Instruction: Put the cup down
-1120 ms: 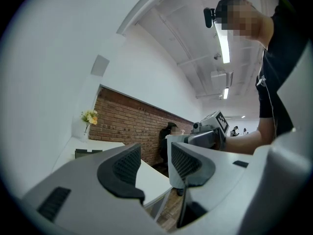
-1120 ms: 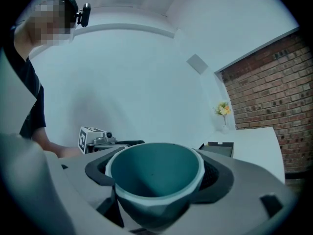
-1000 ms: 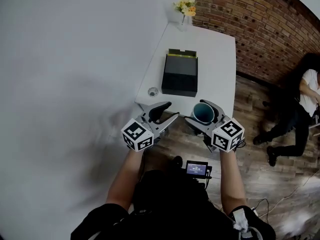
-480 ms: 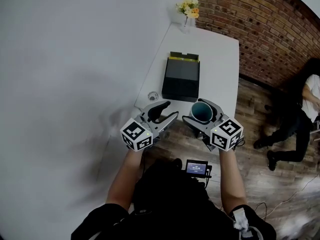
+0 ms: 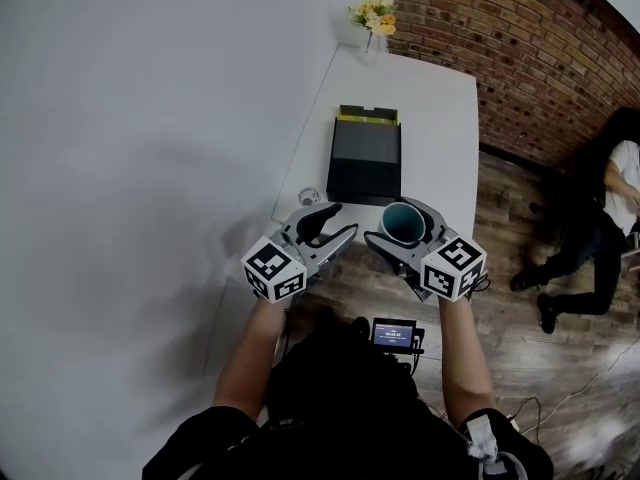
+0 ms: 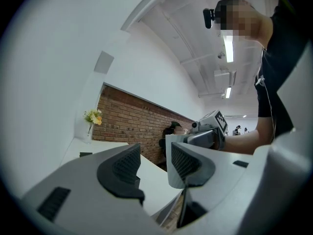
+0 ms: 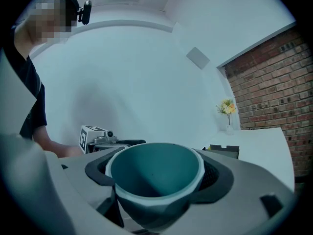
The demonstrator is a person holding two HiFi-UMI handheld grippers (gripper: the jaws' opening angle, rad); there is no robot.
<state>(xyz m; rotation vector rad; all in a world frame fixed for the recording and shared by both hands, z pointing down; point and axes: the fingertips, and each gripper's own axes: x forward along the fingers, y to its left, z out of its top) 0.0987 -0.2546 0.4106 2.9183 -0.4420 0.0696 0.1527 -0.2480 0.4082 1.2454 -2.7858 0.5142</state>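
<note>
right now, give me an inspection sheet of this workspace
surface: white table, mostly bare
job's things: teal cup, upright, held near the table's front edge
clutter: black box, flower vase at far end, small round item at near-left corner
grippers: left gripper jaws apart, empty; right gripper jaws closed on the cup
cables: thin cable on the floor, right
surroundings: white wall, brick wall, wood floor, seated person

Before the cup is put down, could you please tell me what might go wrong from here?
The cup, clamped upright in the right hand-held gripper, hangs about at the white table's near edge; released early, it might tip onto the wooden floor. The black box lies just beyond, so reaching far forward could bump it. The open left hand-held gripper could knock the small glass at the corner.
</note>
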